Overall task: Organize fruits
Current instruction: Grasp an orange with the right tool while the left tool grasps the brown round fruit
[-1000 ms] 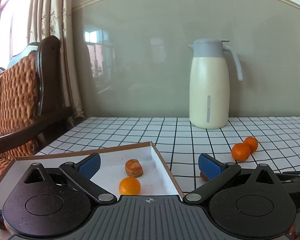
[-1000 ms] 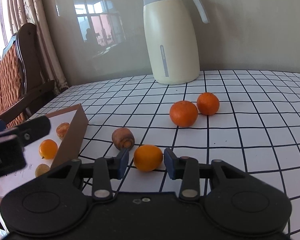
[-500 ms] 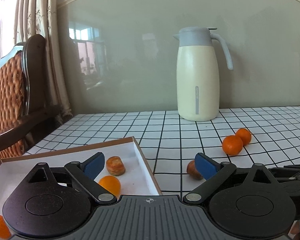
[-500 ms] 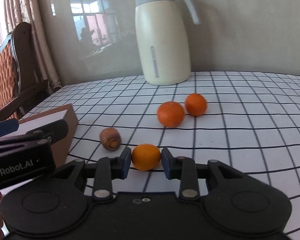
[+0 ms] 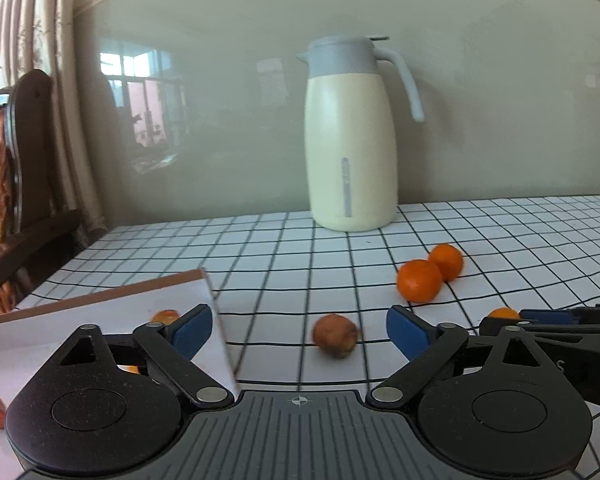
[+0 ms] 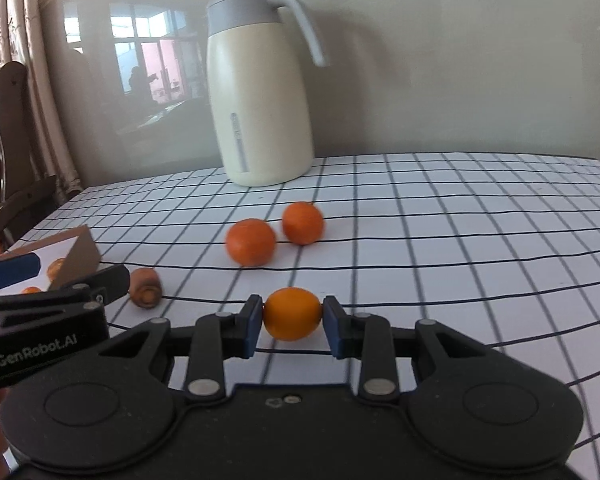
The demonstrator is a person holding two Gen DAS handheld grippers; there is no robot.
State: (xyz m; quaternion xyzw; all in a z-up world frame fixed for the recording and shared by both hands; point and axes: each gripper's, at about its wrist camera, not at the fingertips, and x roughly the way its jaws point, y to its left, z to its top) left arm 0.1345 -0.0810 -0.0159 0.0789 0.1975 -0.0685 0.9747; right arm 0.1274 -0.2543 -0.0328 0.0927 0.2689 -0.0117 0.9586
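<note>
My right gripper (image 6: 293, 322) is shut on a small yellow-orange fruit (image 6: 292, 313), just above the checked tablecloth. My left gripper (image 5: 299, 330) is open and empty, with a brown fruit (image 5: 335, 336) lying on the cloth between its fingers, a little ahead. The brown fruit also shows in the right wrist view (image 6: 145, 292). Two oranges (image 5: 419, 281) (image 5: 446, 262) lie touching each other further back on the right. A shallow cardboard box (image 5: 100, 320) with a white floor sits at the left and holds several small fruits (image 5: 165, 315).
A cream thermos jug (image 5: 350, 140) with a grey lid stands at the back by the wall. A wicker chair (image 5: 4, 184) is off the table's left edge. The left gripper's body (image 6: 44, 320) sits close to the right gripper's left side.
My right gripper has closed on the yellow-orange fruit. My left gripper has swung right, from over the box toward the brown fruit.
</note>
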